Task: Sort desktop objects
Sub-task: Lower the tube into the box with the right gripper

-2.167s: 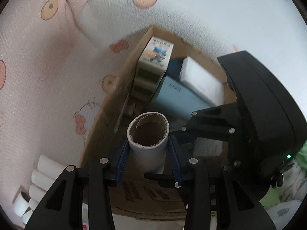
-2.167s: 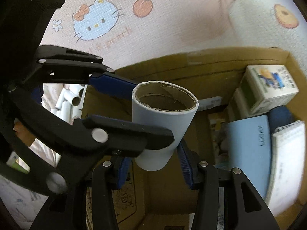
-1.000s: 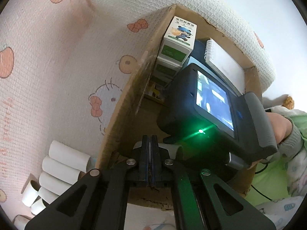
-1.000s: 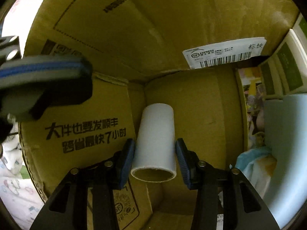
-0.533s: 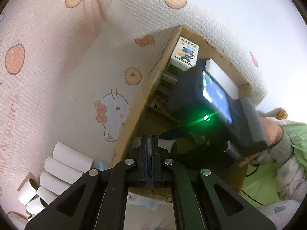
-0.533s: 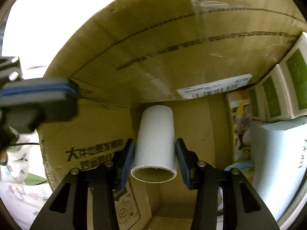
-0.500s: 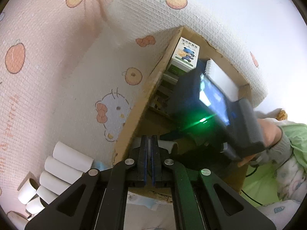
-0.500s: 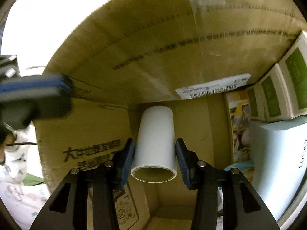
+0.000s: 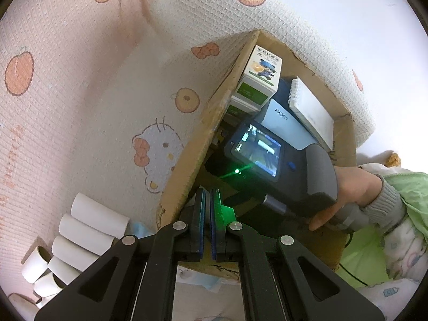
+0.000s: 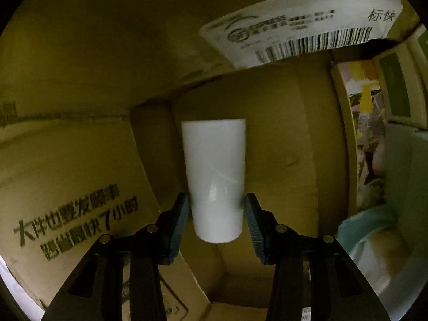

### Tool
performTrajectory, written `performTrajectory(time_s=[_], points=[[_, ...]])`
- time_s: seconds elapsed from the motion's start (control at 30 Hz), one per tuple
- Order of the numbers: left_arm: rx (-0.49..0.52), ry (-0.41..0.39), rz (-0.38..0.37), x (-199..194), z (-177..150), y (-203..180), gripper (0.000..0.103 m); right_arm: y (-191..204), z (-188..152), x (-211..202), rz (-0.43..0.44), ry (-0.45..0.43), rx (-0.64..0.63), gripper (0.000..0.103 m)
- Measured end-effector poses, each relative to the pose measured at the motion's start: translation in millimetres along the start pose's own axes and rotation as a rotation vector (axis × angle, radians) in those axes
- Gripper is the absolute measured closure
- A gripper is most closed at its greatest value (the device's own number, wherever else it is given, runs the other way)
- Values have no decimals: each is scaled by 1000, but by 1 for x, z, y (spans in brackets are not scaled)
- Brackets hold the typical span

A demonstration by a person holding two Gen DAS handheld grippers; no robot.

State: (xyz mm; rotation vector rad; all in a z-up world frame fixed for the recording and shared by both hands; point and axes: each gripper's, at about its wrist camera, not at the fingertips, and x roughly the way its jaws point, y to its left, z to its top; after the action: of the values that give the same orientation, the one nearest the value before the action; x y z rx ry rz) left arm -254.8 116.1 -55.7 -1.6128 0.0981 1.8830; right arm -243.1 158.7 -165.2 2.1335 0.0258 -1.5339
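Observation:
A white paper tube (image 10: 214, 176) is gripped near its close end by my right gripper (image 10: 215, 208), whose blue pads press on both sides. The tube hangs low inside the cardboard box (image 10: 281, 139), pointing towards the bottom. In the left wrist view the right gripper's housing (image 9: 267, 160), held by a hand (image 9: 353, 190), reaches down into the cardboard box (image 9: 187, 160); its fingers are hidden there. My left gripper (image 9: 208, 208) is shut and empty, just outside the box's near corner. Several more white tubes (image 9: 88, 230) lie in a pile at lower left.
The box also holds green-and-white cartons (image 9: 263, 80), a light blue notebook (image 9: 286, 123) and a spiral notepad (image 9: 313, 109). A shipping label (image 10: 294, 34) is stuck on the inner wall. A light blue cloth (image 10: 361, 230) lies at the right. A patterned pink mat (image 9: 80, 107) surrounds the box.
My right gripper has sunk deeper into the box with the tube, and its view has darkened. The left gripper stays shut in about the same place.

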Motion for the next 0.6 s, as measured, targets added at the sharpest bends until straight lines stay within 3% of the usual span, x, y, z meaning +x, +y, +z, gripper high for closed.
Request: performTrajectory(time_s=[0.2, 0.6], points=[[-4, 10, -9, 3, -1, 2, 101, -2, 7, -8, 85, -24, 12, 62], [-27, 20, -13, 5, -5, 2, 101, -5, 11, -15, 129, -120, 18, 64]])
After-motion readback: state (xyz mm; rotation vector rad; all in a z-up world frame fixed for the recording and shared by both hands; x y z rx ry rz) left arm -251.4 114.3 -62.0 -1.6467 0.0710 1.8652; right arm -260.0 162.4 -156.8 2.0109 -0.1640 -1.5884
